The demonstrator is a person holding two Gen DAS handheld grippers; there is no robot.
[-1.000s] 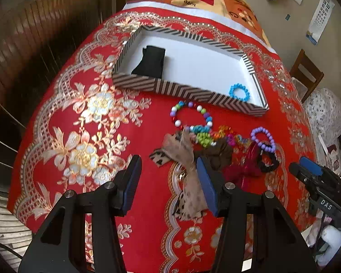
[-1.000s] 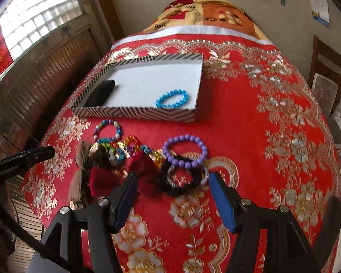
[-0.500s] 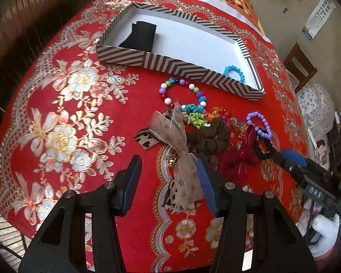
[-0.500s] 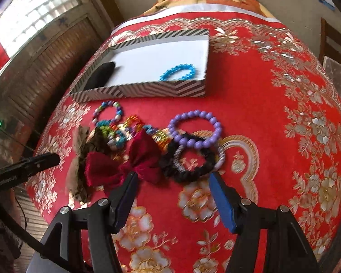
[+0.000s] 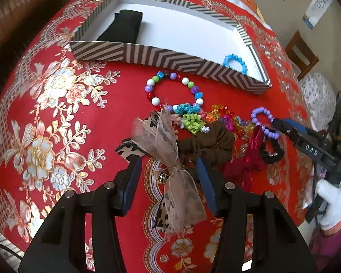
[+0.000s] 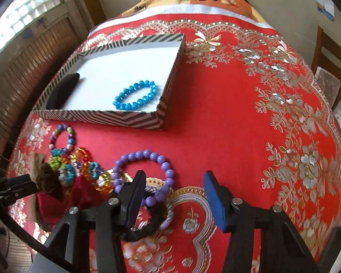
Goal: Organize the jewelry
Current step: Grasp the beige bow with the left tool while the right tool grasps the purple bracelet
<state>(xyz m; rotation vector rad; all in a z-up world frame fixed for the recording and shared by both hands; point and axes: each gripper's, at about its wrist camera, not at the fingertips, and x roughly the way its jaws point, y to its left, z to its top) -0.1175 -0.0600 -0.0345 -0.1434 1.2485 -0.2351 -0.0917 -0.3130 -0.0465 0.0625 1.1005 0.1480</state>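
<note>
A striped tray [image 5: 166, 56] [image 6: 106, 116] holds a blue bead bracelet [image 6: 135, 95] [image 5: 235, 62] and a black pouch [image 5: 122, 26] [image 6: 62, 89]. In front lies a pile: a beige leopard bow [image 5: 168, 150], a brown scrunchie [image 5: 206, 141], a multicolour bead bracelet [image 5: 174, 91], a purple bead bracelet [image 6: 145, 175] [image 5: 262, 120], a black scrunchie [image 6: 147, 225], a red bow [image 5: 245, 163]. My left gripper [image 5: 168, 177] is open, its jaws either side of the beige bow. My right gripper [image 6: 175, 195] is open, low over the purple bracelet's right side and the black scrunchie.
The red floral tablecloth [image 6: 250, 136] covers the table; its right half is bare cloth. A wooden chair [image 6: 332, 66] stands at the far right. A wooden slatted wall [image 6: 22, 63] runs along the left. The table's near edge is just below both grippers.
Both grippers have moved forward and down toward the pile. The left now straddles the beige bow; the right now reaches over the purple bracelet and black scrunchie. Both stay open.
</note>
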